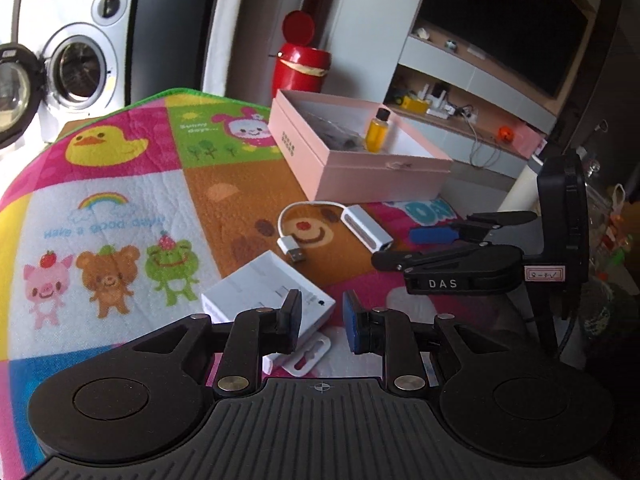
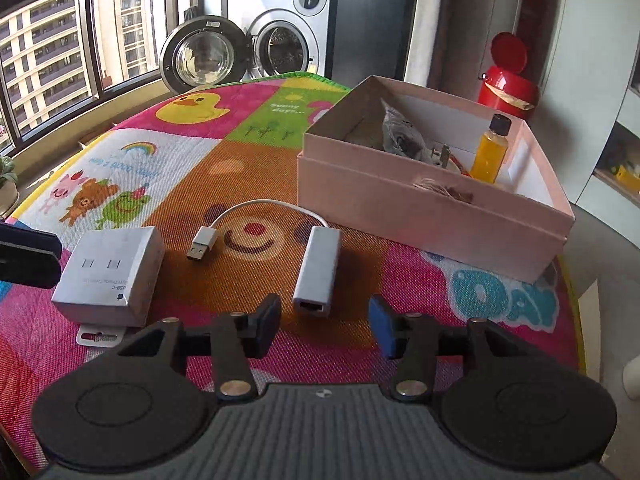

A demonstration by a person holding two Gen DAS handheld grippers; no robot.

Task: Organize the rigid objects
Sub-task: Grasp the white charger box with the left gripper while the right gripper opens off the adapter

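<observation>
Hovering over the cartoon-print mat [image 2: 248, 160] on the table, the right gripper [image 2: 324, 326] stands half open and empty, its jaws just short of the silver USB adapter [image 2: 318, 270]. The adapter's long axis runs toward the gripper, port end nearest. The left gripper [image 1: 322, 322], narrowly parted, holds nothing above the white box [image 1: 266, 290]. A pink box [image 2: 432, 216] sits near the table's far right edge.
</observation>
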